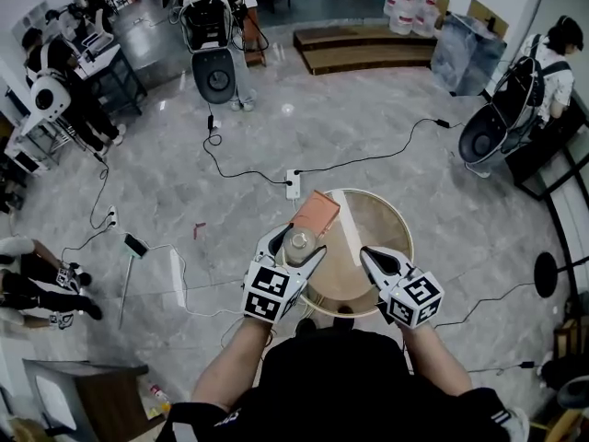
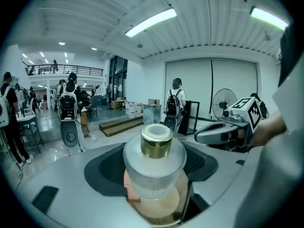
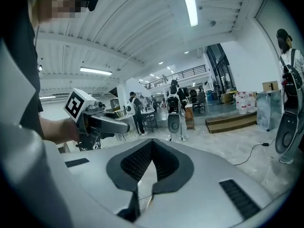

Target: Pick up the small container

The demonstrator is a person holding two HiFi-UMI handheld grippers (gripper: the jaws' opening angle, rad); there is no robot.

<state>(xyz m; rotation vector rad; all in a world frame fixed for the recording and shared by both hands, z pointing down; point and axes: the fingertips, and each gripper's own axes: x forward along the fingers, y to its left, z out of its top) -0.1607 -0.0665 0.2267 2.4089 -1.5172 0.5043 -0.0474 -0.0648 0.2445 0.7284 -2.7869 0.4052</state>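
The small container [image 1: 300,243] is a frosted glass bottle with a gold neck and a pale cap. My left gripper [image 1: 295,247] is shut on it and holds it upright above the near left part of the round beige table [image 1: 382,221]. In the left gripper view the small container [image 2: 154,167] fills the space between the grey jaws, with the table top showing below it. My right gripper [image 1: 370,256] hangs over the table's near right part, shut, with nothing in it. In the right gripper view the right gripper [image 3: 150,145] shows its dark pads meeting at the tip.
An orange-pink box [image 1: 316,214] and a white strip [image 1: 346,226] lie on the table. Cables and a power strip [image 1: 293,183] run over the marble floor around it. A fan [image 1: 485,134] stands at the right, and people work at desks at the far left.
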